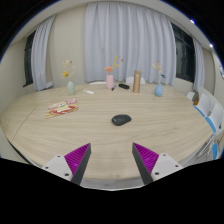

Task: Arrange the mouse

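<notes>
Gripper [112, 158] spread wide, holding nothing, pads aimed down the table [60, 135]. Mouse [121, 119] sits alone mid-table, just beyond the fingers and well apart from them. Looks lined up for an approach. Vases [110, 78] far back by the curtains, out of the way

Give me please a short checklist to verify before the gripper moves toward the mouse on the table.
1. Mouse in view, lying on the table beyond the fingers: ok.
2. Gripper open, nothing between the pink pads: ok.
3. Bare table between fingers and mouse: ok.
4. Mouse roughly centred ahead of the fingers: ok.
5. Vases and papers stand apart from the mouse: ok.
6. Which way the mouse points: cannot tell.
</notes>
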`<state>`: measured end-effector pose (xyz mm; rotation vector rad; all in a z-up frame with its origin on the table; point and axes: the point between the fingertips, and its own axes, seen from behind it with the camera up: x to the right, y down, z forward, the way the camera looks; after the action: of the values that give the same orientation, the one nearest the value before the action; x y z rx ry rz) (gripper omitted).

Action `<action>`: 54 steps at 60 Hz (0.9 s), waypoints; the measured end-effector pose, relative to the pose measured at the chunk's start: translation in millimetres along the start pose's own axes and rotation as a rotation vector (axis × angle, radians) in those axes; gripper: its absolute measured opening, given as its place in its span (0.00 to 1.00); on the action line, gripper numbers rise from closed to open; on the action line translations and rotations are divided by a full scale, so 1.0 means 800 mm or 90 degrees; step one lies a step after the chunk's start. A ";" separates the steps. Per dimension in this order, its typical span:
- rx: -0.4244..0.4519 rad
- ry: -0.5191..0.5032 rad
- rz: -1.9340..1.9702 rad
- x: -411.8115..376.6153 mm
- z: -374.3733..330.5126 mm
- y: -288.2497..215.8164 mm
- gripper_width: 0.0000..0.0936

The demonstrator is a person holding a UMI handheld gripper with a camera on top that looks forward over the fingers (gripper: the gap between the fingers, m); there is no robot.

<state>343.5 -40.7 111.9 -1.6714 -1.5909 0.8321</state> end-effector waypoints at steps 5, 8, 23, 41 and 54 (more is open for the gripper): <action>0.007 0.004 -0.008 0.001 0.039 -0.015 0.91; 0.004 0.011 -0.007 0.001 0.059 -0.021 0.91; -0.009 0.027 0.005 0.019 0.174 -0.036 0.91; -0.038 0.045 0.015 0.033 0.291 -0.037 0.91; -0.043 0.059 0.025 0.043 0.348 -0.054 0.92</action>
<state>91.9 6.9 -10.4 -1.7683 -1.5418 0.7168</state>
